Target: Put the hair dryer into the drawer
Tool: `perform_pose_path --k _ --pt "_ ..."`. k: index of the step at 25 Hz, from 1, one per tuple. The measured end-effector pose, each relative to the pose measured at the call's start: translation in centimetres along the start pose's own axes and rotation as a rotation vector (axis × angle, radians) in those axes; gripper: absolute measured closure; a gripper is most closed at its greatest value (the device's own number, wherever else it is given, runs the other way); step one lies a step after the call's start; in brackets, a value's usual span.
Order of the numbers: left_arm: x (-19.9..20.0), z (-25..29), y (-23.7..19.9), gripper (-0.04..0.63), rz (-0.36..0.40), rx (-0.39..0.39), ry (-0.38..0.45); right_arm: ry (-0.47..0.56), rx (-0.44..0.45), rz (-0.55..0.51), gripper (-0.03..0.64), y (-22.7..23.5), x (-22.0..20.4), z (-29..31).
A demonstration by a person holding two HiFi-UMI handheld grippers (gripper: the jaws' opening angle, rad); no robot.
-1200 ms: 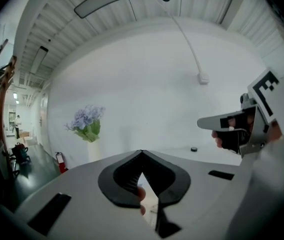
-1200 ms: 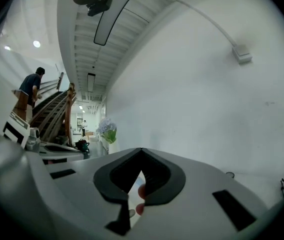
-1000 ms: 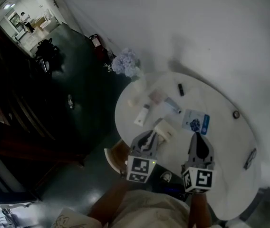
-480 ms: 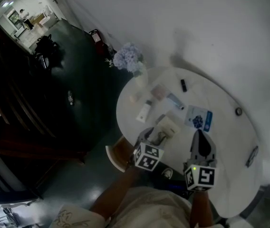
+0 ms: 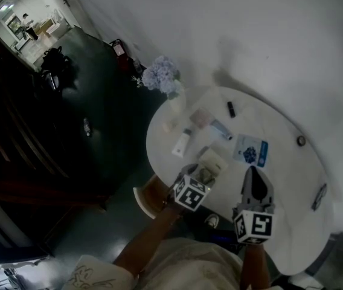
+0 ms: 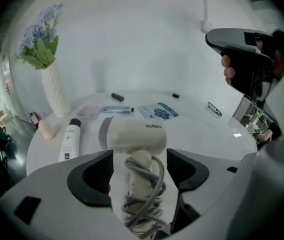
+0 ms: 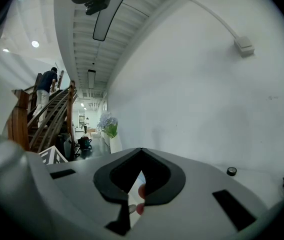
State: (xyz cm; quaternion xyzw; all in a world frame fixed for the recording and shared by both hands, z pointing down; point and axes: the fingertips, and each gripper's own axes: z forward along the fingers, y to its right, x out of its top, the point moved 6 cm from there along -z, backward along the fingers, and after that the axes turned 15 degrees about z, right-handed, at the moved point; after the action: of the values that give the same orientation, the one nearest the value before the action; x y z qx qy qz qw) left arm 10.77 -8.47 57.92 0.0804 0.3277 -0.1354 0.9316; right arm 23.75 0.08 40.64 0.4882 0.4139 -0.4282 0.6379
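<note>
On my left gripper view, the left gripper [image 6: 139, 156] has its 2 jaws spread wide, and they have just been opening. The cream plastic hair dryer with a grey cord wound round its handle [image 6: 136, 134] lies between them on the white rounded table [image 6: 197, 134]; its right side stands clear of the pad, and on its left side I cannot tell whether it touches. From the head view the dryer [image 5: 211, 165] sits near the table's left edge, with the left gripper [image 5: 198, 175] tilted down over it. The right gripper [image 5: 253, 173] hangs beside it over the table [image 5: 292, 186], its jaws closed tip to tip on nothing [image 7: 141, 151]. Beyond the dryer I see a white bottle with a black cap [image 6: 70, 139], a blue-and-white leaflet [image 6: 157, 110] and a white vase of pale blue flowers [image 6: 54, 91].
</note>
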Motion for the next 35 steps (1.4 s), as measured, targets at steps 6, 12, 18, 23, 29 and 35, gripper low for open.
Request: perform_pose_path --k 6,12,18,23,29,35 --pt "-0.3 1.4 0.7 0.265 0.028 -0.04 -0.038 -0.006 -0.003 0.0 0.615 -0.2 -0.4 0.0" --pt "-0.6 2.5 0.2 0.265 0.028 -0.03 -0.108 -0.021 -0.022 0.006 0.615 -0.5 -0.7 0.0" --pt "-0.9 3.6 0.5 0.267 0.093 -0.037 -0.19 -0.019 -0.009 0.003 0.615 -0.8 -0.9 0.1" --pt "-0.9 3.9 0.5 0.291 0.119 -0.066 -0.195 -0.016 -0.002 -0.002 0.615 -1.0 -1.0 0.1" --pt "-0.9 3.6 0.5 0.311 0.106 -0.065 -0.192 -0.017 -0.016 0.005 0.615 -0.9 -0.9 -0.2" --pt "-1.3 3.1 0.5 0.327 0.044 -0.036 -0.18 -0.018 -0.014 0.006 0.615 -0.9 -1.1 -0.4"
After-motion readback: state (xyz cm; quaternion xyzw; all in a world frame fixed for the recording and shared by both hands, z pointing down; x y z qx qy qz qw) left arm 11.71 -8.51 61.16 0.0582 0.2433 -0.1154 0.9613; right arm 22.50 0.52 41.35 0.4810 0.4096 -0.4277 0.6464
